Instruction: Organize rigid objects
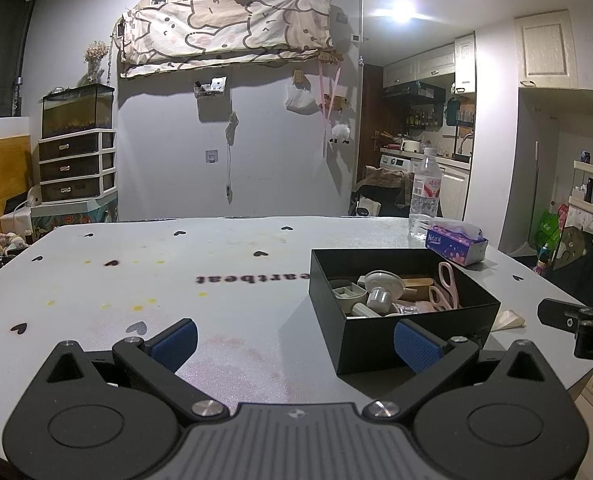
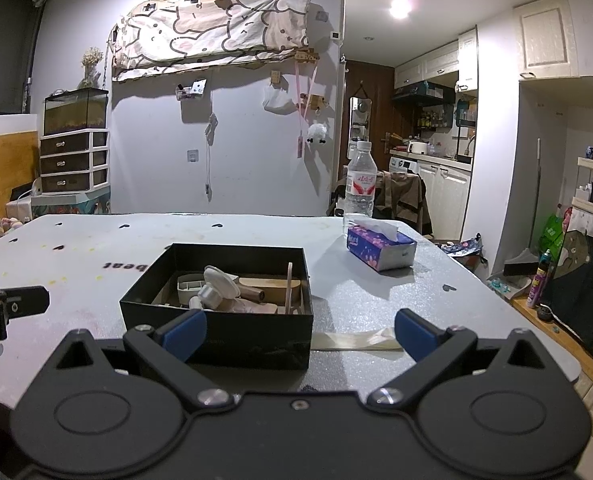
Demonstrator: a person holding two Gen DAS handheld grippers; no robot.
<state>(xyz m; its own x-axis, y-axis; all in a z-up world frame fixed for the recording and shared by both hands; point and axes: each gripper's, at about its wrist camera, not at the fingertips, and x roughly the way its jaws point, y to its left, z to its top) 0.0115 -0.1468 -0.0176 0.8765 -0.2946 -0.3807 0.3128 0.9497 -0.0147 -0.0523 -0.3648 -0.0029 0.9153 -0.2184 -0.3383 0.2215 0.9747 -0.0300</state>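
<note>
Both the left tongs and the right tongs gape wide and empty, held low and level just above the desk, pointing forward on either side of the black box. The box sits on the desk between them, holding pink scissors, a pale funnel-like piece and wooden bits. These look light, stiff and a little slick, so the scissors' handle loops seem the surest hold.

We count one black box on the table, one tissue box far right, one water bottle behind it, and one pair of pink scissors in the box.
</note>
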